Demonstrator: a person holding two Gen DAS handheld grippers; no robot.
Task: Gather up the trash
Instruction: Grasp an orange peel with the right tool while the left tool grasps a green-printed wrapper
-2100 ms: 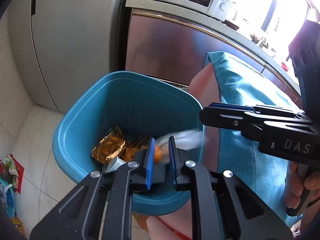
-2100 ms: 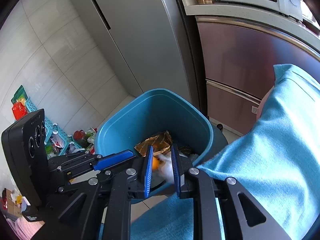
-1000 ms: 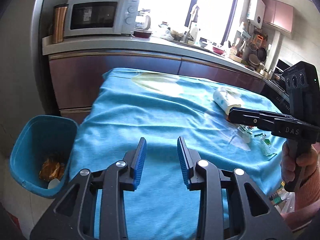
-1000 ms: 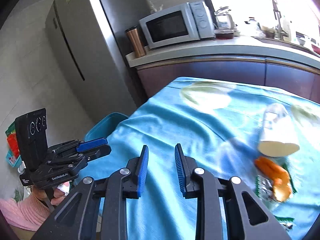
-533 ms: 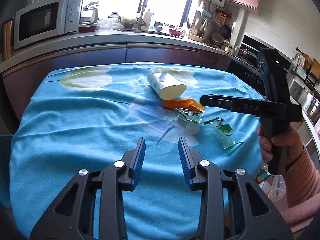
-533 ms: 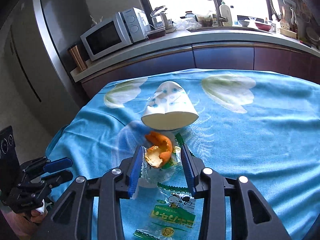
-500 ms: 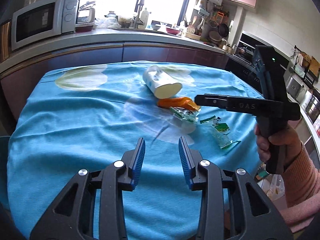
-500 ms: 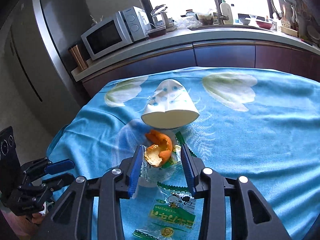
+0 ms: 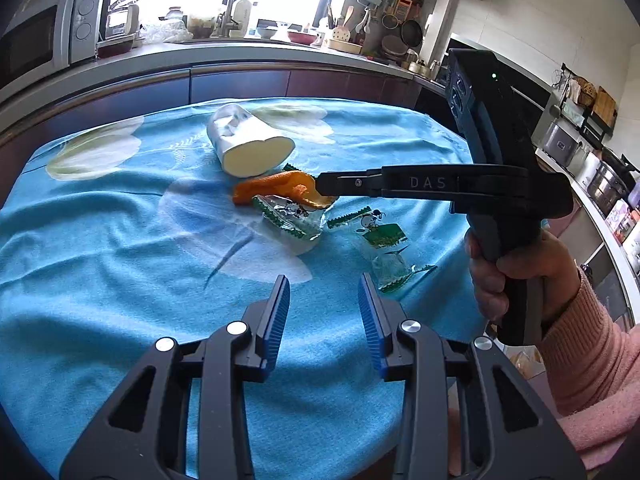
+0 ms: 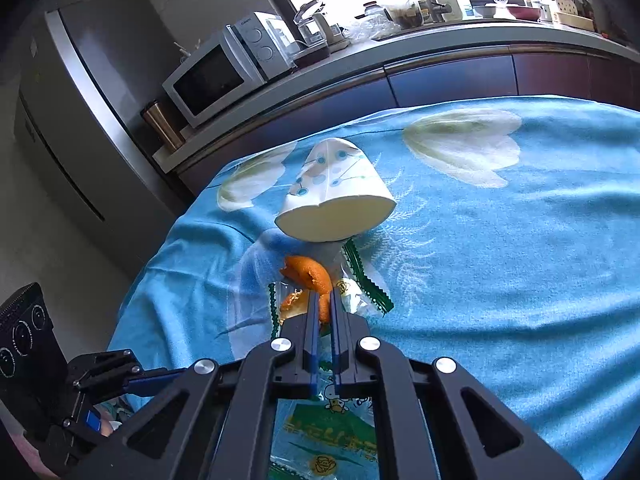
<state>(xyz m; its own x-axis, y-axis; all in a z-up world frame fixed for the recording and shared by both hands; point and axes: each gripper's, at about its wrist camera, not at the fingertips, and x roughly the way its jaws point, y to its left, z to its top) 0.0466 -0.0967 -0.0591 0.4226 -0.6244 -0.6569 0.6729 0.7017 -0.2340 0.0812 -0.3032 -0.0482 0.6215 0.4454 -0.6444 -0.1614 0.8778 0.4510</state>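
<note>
An orange peel lies on the blue tablecloth, partly on a clear green-edged wrapper. My right gripper is shut on the near end of the peel; it also shows in the left wrist view, touching the peel. A squashed white paper cup lies just behind the peel. A second clear wrapper with green print lies to the right. My left gripper is open and empty, above the cloth in front of the trash.
A kitchen counter with a microwave, sink items and utensils runs behind the table. A grey fridge stands at the left. The table's right edge drops off near the hand holding the right gripper.
Both grippers swung from the blue bin to the table. In the last half second my right gripper moved down and shut on the orange peel. My left gripper stayed open.
</note>
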